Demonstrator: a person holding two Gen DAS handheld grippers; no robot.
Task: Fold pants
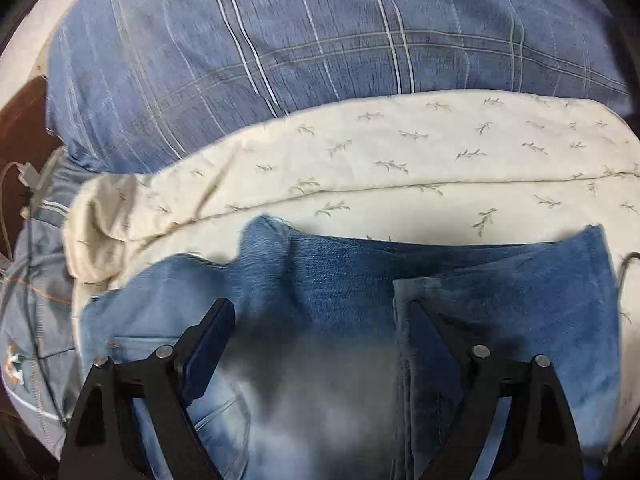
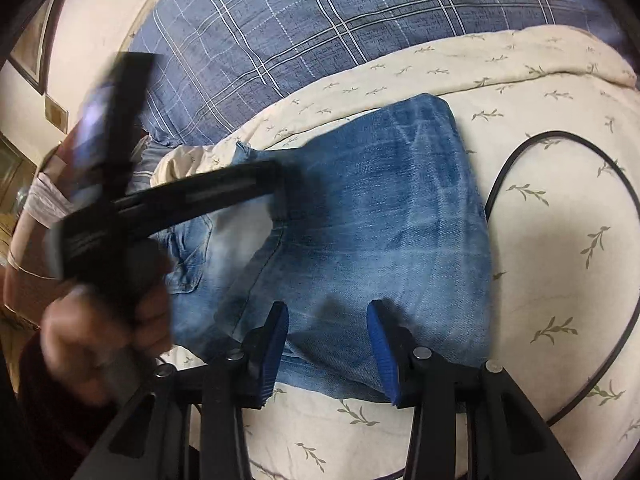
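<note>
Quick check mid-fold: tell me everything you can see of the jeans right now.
The jeans are faded blue denim, paler at the washed patches, lying folded and mostly flat on the cream leaf-print cover. A back pocket shows on the lighter side, and one far corner looks frayed. The right gripper straddles the near edge, and the left gripper is open above the cloth.

Both cams ride on the handheld grippers and look down steeply along the fingers. The left wrist view sits close over the folded faded blue denim jeans [image 1: 320, 320], facing the cream leaf-print quilt [image 1: 400, 152] and the blue plaid bedspread [image 1: 280, 40] beyond. The right wrist view hangs close above the jeans' near edge [image 2: 360, 208], facing the same way, with the left gripper [image 2: 256, 176] blurred on its left. Shared: jeans, quilt [image 2: 560, 280], bedspread [image 2: 320, 20].
</note>
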